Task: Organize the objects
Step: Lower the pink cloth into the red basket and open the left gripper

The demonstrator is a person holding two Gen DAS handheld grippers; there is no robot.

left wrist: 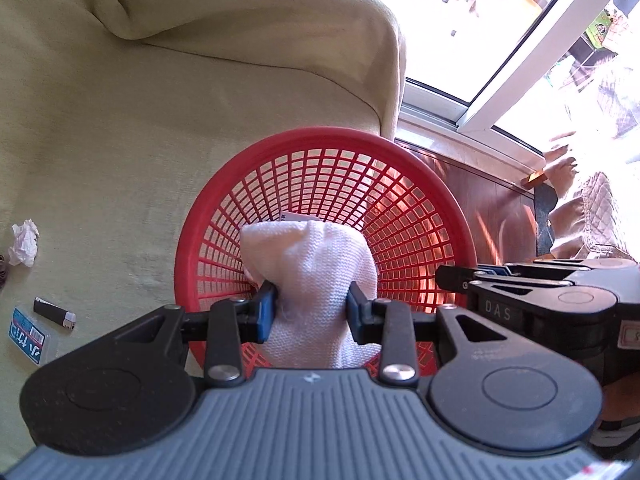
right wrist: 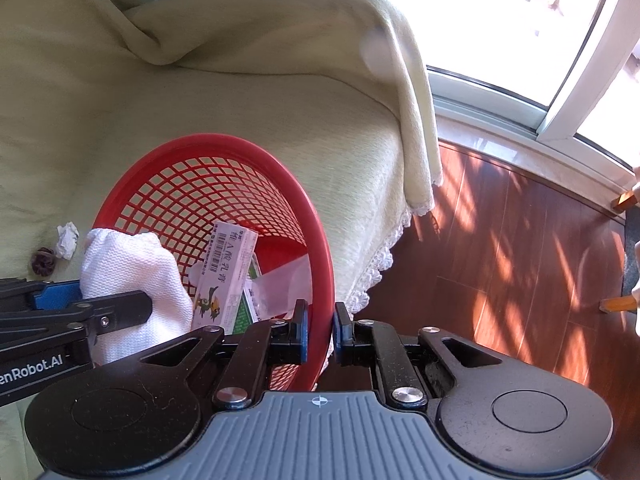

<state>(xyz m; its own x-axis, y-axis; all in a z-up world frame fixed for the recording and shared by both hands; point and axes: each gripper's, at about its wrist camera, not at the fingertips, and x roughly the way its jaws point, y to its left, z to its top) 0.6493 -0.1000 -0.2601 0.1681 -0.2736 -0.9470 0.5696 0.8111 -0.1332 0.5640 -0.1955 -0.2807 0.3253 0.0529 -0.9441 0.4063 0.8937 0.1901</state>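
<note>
A red mesh basket (left wrist: 320, 140) sits tilted on a sofa covered in pale green cloth. My left gripper (left wrist: 311, 308) is shut on a white knitted cloth (left wrist: 316, 264) and holds it over the basket's inside. The cloth also shows in the right wrist view (right wrist: 132, 264). My right gripper (right wrist: 319, 328) is shut on the basket's rim (right wrist: 320, 240) at its near right edge. Inside the basket lie a white medicine box (right wrist: 226, 276) with a bird picture and a clear plastic bag (right wrist: 280, 284).
On the sofa to the left lie a crumpled tissue (left wrist: 25, 242), a black lighter (left wrist: 54, 313) and a blue packet (left wrist: 28, 336). A dark round object (right wrist: 43, 261) lies by the tissue (right wrist: 67, 240). Wooden floor (right wrist: 520, 248) and a sliding door frame (left wrist: 520, 64) are to the right.
</note>
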